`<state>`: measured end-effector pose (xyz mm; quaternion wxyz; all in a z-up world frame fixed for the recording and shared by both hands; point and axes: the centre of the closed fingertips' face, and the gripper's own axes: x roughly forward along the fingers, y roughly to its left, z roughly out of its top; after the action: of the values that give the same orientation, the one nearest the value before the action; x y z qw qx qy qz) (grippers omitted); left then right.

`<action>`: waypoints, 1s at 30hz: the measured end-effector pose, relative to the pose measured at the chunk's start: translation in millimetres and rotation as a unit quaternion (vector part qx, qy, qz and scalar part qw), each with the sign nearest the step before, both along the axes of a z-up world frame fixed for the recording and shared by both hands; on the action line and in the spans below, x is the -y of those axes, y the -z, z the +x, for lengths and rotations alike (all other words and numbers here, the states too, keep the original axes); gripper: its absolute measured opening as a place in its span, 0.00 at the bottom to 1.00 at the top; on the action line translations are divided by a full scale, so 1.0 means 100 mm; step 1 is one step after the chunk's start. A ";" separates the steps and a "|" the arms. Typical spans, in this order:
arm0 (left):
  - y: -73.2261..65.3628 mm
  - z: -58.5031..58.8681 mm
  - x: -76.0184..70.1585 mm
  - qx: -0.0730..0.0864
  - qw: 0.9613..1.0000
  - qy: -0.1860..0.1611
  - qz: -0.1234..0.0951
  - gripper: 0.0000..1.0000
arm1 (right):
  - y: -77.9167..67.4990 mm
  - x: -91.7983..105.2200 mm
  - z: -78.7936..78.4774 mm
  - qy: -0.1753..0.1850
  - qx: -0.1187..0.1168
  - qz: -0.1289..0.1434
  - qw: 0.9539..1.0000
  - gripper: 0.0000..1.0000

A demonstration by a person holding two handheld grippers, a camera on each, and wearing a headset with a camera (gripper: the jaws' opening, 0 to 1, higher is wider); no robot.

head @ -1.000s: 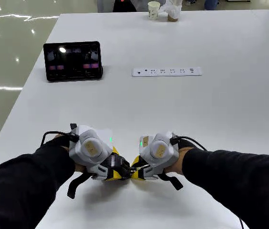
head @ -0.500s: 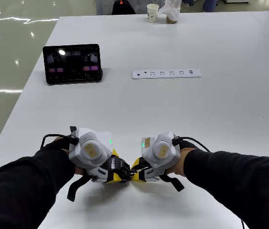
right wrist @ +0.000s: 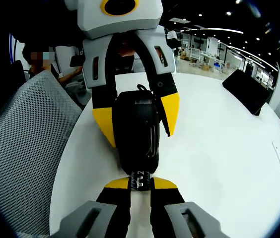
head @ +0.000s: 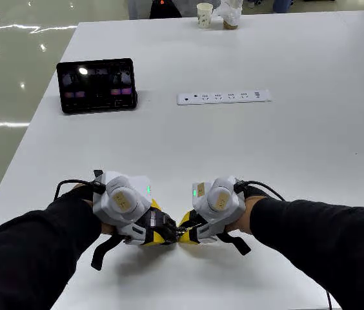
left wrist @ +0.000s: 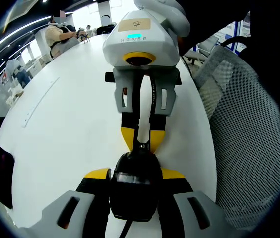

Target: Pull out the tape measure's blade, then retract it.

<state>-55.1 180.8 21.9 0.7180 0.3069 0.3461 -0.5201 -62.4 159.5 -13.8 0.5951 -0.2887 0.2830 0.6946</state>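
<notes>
Sleeves: two black sleeves [head: 33, 258] reach in from the near edge of the head view, one to each gripper.
Left gripper: the left gripper [left wrist: 135, 173] is clamped on the body of the tape measure, one yellow-tipped jaw on each flat side.
Tape measure: the black tape measure [left wrist: 135, 196] sits between the left gripper's jaws, low over the near part of the tabletop, its mouth facing the other gripper. Whether it touches the surface, I cannot tell.
Right gripper: the right gripper [right wrist: 140, 184] faces the left one head-on, jaws closed and pinching the end of the blade.
Blade: only a short stub of the blade [right wrist: 140, 177] shows, with printed numbers on it, just outside the case; the two grippers' tips are nearly touching.
Tabletop: the white tabletop [head: 233, 155] is bare around the grippers.
Mesh chair: a grey mesh chair [right wrist: 26, 144] stands just beside the table's near edge.
Power strip: a white power strip [head: 224, 97] lies flat, well beyond the grippers.
Tablet: a dark tablet [head: 97, 84] stands propped to the left of the strip, screen lit.
Paper cup: a paper cup [head: 204, 14] stands upright at the far edge.
</notes>
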 end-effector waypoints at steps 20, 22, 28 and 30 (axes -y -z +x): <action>-0.01 0.00 0.00 -0.001 1.000 -0.003 0.001 0.31 | 0.00 0.10 0.01 0.004 -0.004 0.000 1.000 0.11; -0.01 0.00 0.00 -0.001 1.000 -0.004 0.001 0.31 | 0.00 0.10 0.01 0.005 -0.005 0.000 1.000 0.11; -0.01 0.00 0.00 -0.002 1.000 -0.003 0.001 0.31 | 0.00 0.11 0.01 0.006 -0.004 -0.001 1.000 0.11; -0.01 0.00 0.00 -0.002 1.000 -0.003 0.001 0.31 | 0.00 0.12 0.00 0.006 -0.003 -0.001 1.000 0.11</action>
<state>-55.1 181.0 22.7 0.7189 0.3054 0.3484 -0.5182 -62.0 147.1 -13.8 0.5982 -0.2854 0.2872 0.6915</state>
